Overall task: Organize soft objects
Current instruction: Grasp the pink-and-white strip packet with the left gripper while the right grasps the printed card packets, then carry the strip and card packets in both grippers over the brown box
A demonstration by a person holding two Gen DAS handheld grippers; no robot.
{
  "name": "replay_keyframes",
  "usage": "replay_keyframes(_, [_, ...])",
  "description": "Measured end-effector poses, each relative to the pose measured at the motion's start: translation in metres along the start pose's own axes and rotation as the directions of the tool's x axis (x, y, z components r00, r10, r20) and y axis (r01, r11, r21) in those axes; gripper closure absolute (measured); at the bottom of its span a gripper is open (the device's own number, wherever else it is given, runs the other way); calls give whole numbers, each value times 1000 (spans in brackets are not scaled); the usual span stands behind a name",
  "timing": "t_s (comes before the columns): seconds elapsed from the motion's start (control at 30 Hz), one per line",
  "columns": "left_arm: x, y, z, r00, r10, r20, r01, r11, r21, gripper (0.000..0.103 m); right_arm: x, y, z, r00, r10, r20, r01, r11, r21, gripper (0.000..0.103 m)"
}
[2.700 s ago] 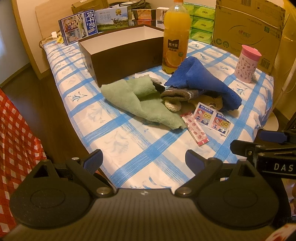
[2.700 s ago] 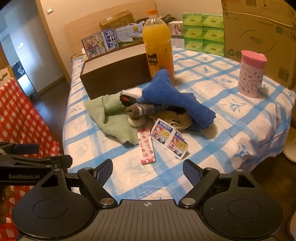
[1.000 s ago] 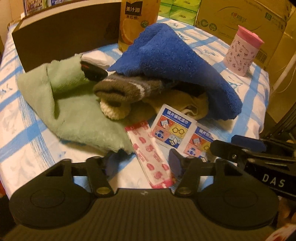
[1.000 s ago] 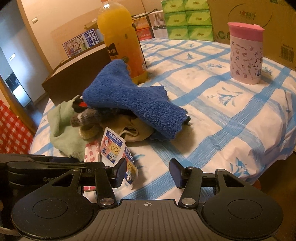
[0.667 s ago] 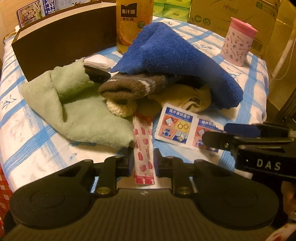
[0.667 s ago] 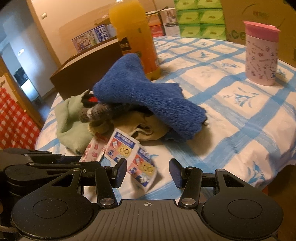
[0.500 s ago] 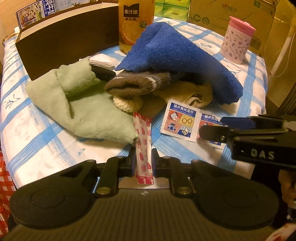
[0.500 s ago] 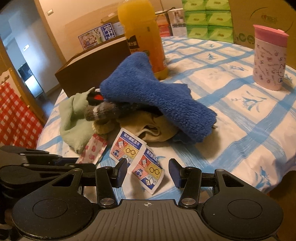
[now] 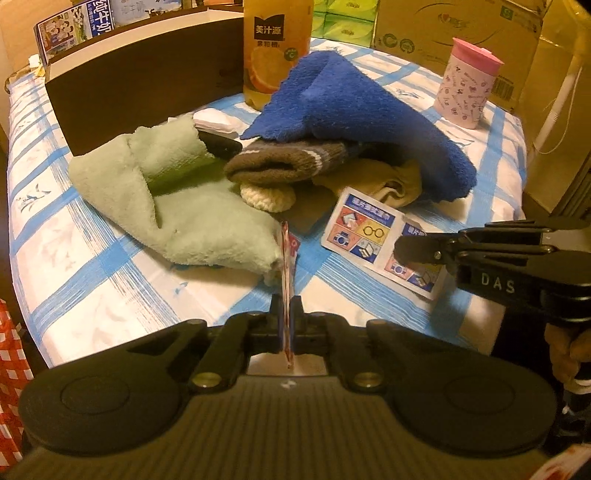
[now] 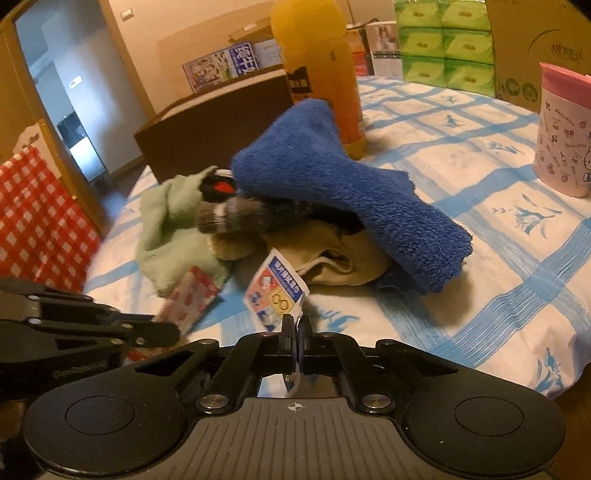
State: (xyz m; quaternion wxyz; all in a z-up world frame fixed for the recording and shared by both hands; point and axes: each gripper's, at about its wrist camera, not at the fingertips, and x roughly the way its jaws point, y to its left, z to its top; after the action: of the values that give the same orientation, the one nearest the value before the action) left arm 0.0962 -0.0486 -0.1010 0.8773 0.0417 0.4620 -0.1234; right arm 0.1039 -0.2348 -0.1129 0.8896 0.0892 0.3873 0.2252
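My left gripper [image 9: 286, 310] is shut on a red-patterned sachet [image 9: 285, 266], held edge-on above the table's front. My right gripper [image 10: 295, 332] is shut on a white lens-wipe packet [image 10: 275, 291]; the packet also shows in the left wrist view [image 9: 369, 232]. Behind them lies a heap of soft things: a blue towel [image 9: 354, 107], a green towel [image 9: 173, 199], a brown striped sock [image 9: 284, 162] and a beige cloth [image 9: 391, 181]. The same heap shows in the right wrist view, with the blue towel [image 10: 343, 184] on top.
A dark brown open box [image 9: 140, 81] stands behind the heap. An orange juice bottle [image 9: 275, 44] is beside it and a pink-lidded cup [image 9: 467, 88] at the right. Cardboard boxes [image 9: 454, 33] and green tissue packs [image 10: 443, 40] line the back. The table has a blue-checked cloth [image 9: 92, 266].
Both grippers moved in and closed: the left on the red sachet, the right on the lens-wipe packet. Both packets have come up off the cloth.
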Motion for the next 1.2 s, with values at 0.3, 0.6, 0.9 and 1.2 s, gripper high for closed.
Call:
replay_keyframes(0.3, [-34,2,-7,998,-21,53,21,1000,5,101,-33,23,3,998,39,48,-39,999,0,103])
replay_keyframes(0.6, [-68,28,7,991,-2,134,11,998,-67,101,-52,51,26,991,60,116,-57,998,-30,103])
replay_keyframes(0.9, [-84,67,53,968,60,243,-31,992,-123,101,-37,74,81,980,74,183,-61,995,-76,103])
replay_keyframes(1.2, [-83,108,131,936,110,335,-52,983,-176,101,-2,90,157,958,75,275,-55,995,-82,103])
